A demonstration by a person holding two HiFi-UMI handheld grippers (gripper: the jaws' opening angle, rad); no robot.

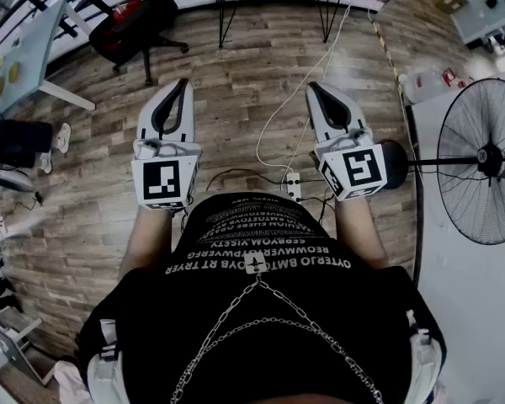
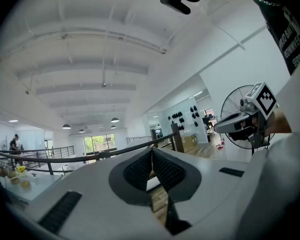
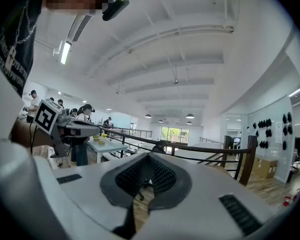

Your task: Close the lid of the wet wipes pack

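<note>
Over the wooden floor, left gripper and right gripper, jaws together.

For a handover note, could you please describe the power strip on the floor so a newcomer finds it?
Start at the big black fan on the right of the head view. Left of its base, on the wooden floor, lies the power strip: the only small white bar, with a white cable leading away.
</note>
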